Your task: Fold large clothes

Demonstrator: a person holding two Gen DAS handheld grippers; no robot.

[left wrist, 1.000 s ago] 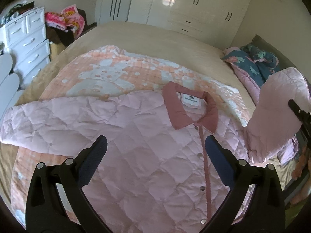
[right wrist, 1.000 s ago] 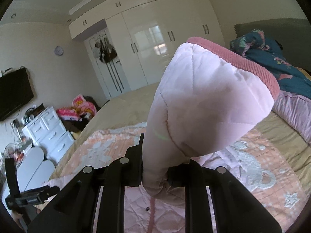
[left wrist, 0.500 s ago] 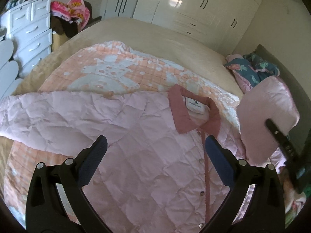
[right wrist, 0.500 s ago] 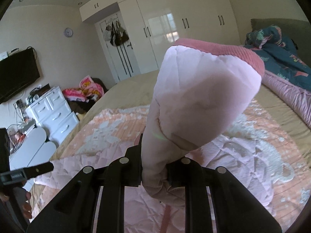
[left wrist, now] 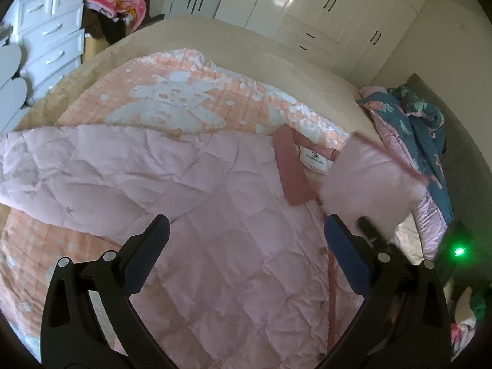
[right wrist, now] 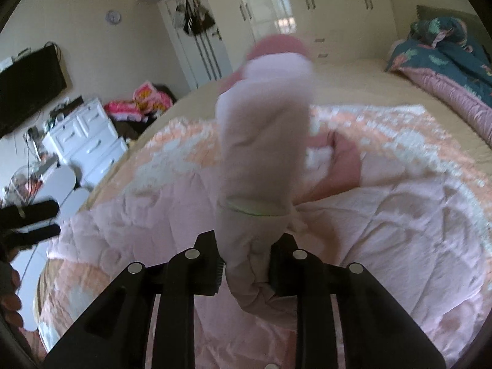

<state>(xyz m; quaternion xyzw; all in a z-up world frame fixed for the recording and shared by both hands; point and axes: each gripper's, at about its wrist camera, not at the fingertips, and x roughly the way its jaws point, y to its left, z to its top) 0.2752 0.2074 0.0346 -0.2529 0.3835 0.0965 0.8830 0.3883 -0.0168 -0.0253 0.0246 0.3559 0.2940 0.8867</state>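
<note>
Across the bed (left wrist: pixel 276 49) lies the pink quilted jacket (left wrist: pixel 215 230), buttoned front up — the left hand-held gripper (left wrist: pixel 246 236) hovers spread wide above it, while the right hand-held gripper (right wrist: pixel 246 264), jaws just easing apart, still has the sleeve (right wrist: pixel 264 141) between them

White drawers (left wrist: pixel 46 40) left, wardrobe (left wrist: pixel 307 9) behind bed (teal quilt (left wrist: pixel 412 129) right).
</note>
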